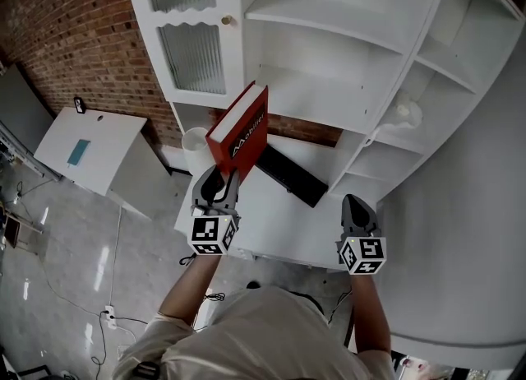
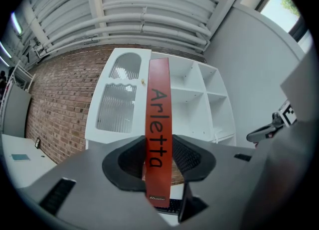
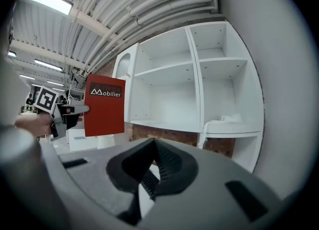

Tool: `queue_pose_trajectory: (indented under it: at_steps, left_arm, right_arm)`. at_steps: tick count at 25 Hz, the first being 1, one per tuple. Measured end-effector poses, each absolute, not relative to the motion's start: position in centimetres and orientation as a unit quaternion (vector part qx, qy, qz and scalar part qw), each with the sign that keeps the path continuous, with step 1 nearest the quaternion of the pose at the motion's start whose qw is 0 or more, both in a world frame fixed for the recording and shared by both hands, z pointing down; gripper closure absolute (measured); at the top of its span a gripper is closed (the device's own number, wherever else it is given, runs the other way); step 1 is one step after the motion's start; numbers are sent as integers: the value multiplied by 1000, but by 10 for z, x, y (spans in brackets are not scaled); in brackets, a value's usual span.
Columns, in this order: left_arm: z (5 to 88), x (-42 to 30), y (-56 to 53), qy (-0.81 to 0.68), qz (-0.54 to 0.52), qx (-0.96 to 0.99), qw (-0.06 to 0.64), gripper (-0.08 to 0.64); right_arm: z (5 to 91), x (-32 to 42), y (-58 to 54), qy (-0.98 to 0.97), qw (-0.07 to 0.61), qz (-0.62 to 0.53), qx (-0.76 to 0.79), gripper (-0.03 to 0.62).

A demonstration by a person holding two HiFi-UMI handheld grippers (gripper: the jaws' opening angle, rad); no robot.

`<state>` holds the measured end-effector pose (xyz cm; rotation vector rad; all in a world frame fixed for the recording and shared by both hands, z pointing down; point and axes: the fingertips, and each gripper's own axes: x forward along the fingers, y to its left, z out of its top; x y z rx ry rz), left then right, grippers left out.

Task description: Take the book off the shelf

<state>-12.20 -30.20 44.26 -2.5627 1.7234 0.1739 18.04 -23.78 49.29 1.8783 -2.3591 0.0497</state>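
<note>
The red hardcover book [image 1: 238, 127] stands upright in the air at about 11 o'clock in the head view, its lower end clamped between the jaws of the left gripper [image 1: 220, 181]. Black "Arletta" lettering runs down its spine, and white "Mobilier" marks the cover. It is clear of the white shelf unit [image 1: 329, 95] at 1 o'clock.

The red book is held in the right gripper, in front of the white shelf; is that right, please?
No: the left gripper holds the red book, in front of the white shelf, as the left gripper view shows.
</note>
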Motion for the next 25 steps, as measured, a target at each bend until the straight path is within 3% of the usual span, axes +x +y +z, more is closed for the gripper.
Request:
queue_pose_trajectory:
  at_steps: [25]
  left_arm:
    - [454,-110,-279,604,53,-795,17,411]
  right_arm:
    - [480,214,-241,-806,67,-17,587,591]
